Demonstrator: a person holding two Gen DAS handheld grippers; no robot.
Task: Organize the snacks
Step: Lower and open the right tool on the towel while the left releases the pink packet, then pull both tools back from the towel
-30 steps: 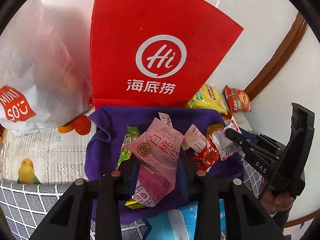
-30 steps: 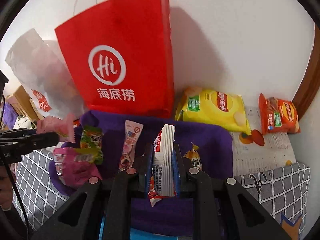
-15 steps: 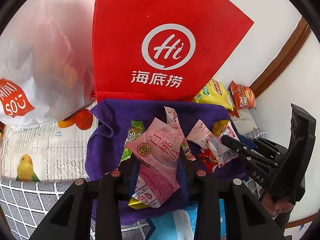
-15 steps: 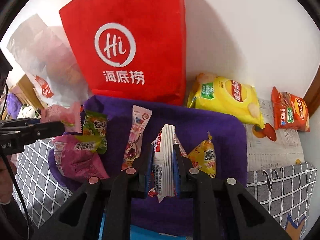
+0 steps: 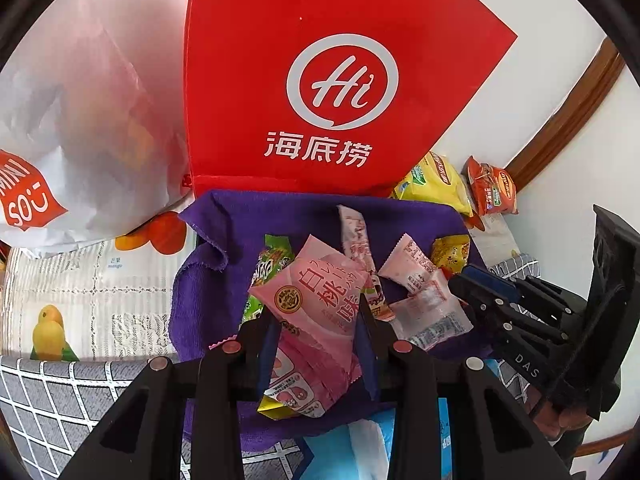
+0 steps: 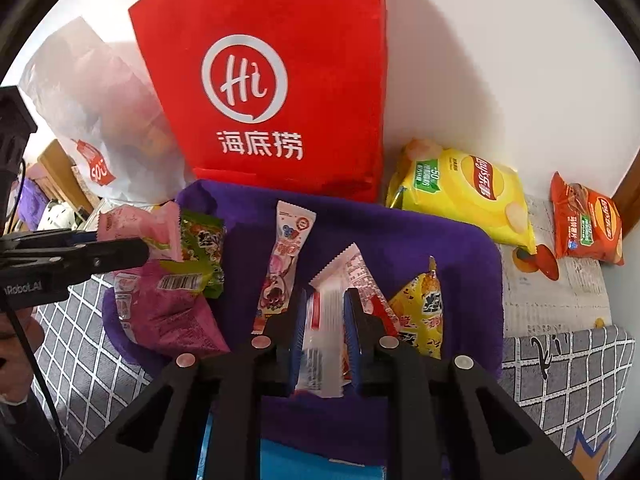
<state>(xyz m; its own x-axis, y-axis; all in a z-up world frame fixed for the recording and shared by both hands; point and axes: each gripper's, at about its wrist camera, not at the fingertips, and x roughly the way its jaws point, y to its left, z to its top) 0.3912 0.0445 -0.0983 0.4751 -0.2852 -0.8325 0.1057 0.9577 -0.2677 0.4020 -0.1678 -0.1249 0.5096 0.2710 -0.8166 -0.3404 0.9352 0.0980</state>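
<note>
A light, crinkly pink snack packet is pinched by the left hand-held gripper above the purple cloth; a white sachet is pinched mid-body by the right hand-held gripper.

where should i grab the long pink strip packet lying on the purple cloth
Take the strip packet across its narrow width near the middle, coming straight down from above. It lies flat and lengthwise on the purple cloth, with bare cloth along both long sides, so the jaws can straddle it there; the green packet sits clear to its left.
</note>
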